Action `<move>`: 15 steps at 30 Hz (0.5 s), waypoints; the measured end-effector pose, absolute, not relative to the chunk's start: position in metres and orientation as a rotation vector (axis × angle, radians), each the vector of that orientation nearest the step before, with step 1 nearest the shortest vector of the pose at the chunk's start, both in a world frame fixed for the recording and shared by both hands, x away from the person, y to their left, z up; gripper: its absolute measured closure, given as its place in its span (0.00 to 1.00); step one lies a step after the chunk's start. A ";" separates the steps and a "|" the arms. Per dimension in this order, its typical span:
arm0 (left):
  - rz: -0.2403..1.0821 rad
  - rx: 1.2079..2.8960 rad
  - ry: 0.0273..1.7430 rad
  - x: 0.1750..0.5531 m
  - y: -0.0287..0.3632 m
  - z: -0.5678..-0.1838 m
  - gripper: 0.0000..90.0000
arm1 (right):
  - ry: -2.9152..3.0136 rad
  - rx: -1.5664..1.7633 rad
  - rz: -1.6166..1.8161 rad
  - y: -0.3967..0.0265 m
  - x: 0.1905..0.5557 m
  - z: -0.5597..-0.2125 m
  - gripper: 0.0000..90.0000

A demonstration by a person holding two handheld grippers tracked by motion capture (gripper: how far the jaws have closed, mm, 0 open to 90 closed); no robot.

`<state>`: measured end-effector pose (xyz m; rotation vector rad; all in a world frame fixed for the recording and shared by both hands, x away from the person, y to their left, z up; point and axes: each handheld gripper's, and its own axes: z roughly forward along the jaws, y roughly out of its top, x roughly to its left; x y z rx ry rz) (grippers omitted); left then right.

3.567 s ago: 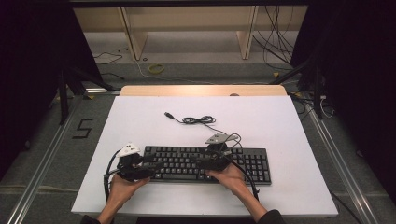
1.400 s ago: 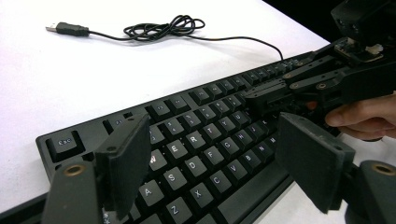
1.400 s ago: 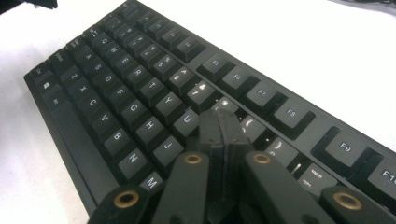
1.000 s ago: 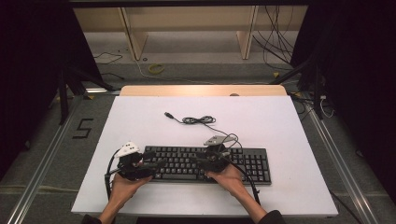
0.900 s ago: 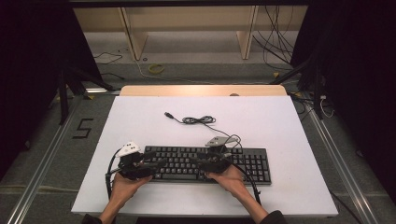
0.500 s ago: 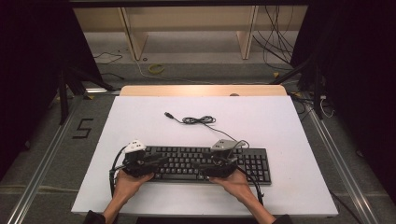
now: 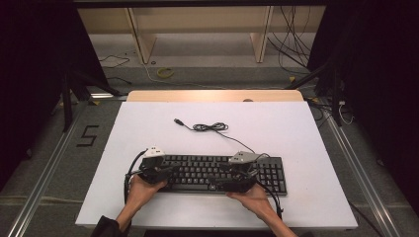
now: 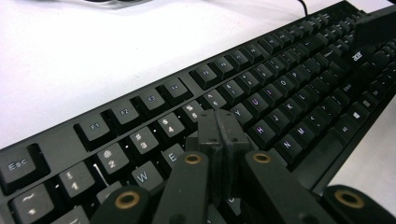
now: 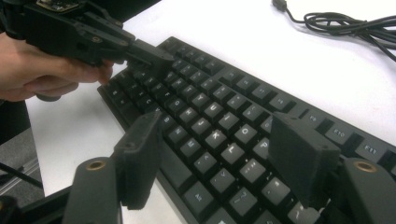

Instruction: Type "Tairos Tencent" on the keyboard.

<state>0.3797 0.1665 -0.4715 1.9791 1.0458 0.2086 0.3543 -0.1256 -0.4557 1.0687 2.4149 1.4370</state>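
1. The keyboard (image 7: 217, 173) lies flat near my edge of the white table (image 7: 296, 133), its cable (image 7: 210, 127) coiled farther out.
2. My left gripper (image 8: 219, 128) has just been closing; its jaws now meet with nothing between them, tips over the keys near R and T. Whether they press a key, I cannot tell.
3. My right gripper (image 9: 219, 149) has just been opening; its jaws stand wide above the keys on the right half, holding nothing.
4. My left hand (image 9: 42, 70) shows at the keyboard's far end in the right gripper view.
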 end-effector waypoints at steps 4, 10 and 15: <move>0.208 2.003 1.043 0.383 0.163 -0.473 0.99 | 2.409 1.071 1.438 -0.129 0.352 -0.456 0.39; 0.206 2.011 1.061 0.386 0.161 -0.476 0.99 | 2.404 1.064 1.443 -0.131 0.348 -0.455 0.39; 0.205 2.028 1.066 0.388 0.161 -0.478 0.99 | 2.406 1.065 1.448 -0.132 0.346 -0.454 0.39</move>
